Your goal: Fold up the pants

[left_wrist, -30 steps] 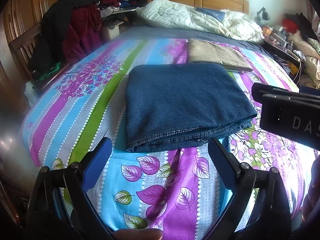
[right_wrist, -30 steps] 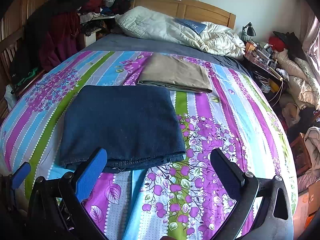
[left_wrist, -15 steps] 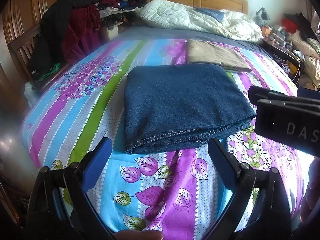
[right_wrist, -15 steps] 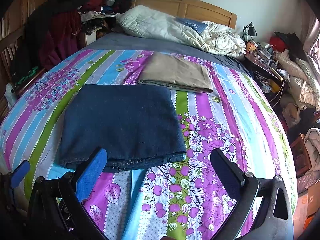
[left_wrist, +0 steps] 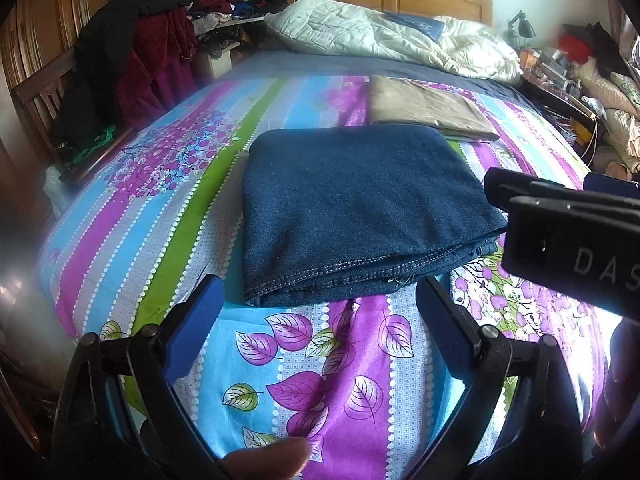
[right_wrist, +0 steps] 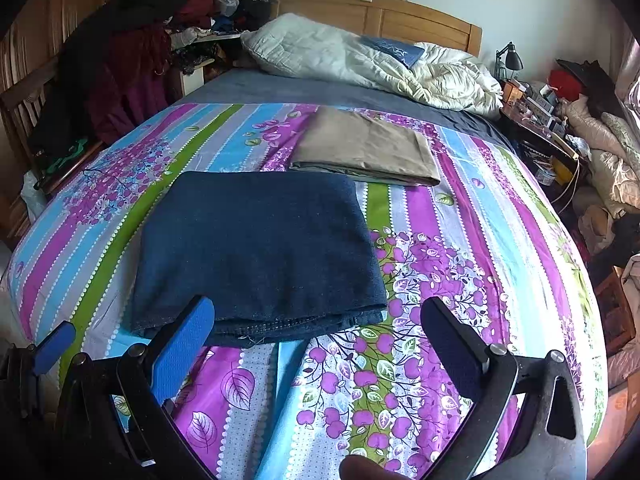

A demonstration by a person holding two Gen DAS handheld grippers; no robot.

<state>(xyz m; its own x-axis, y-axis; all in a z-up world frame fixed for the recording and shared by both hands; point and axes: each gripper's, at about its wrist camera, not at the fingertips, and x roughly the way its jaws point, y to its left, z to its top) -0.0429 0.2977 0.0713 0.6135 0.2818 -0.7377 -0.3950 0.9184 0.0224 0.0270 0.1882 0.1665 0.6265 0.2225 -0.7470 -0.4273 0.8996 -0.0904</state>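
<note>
The folded jeans [left_wrist: 360, 208] are dark indigo denim with pale stitching along the hem. Behind them the folded trousers [right_wrist: 366, 146] are plain khaki. The bedsheet [left_wrist: 312, 360] runs in purple, sky-blue, green and grey stripes, scattered with magenta leaves and blossoms.

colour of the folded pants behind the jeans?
Tan, plain, no pattern: the folded pants. Clearest in the right wrist view.
</note>
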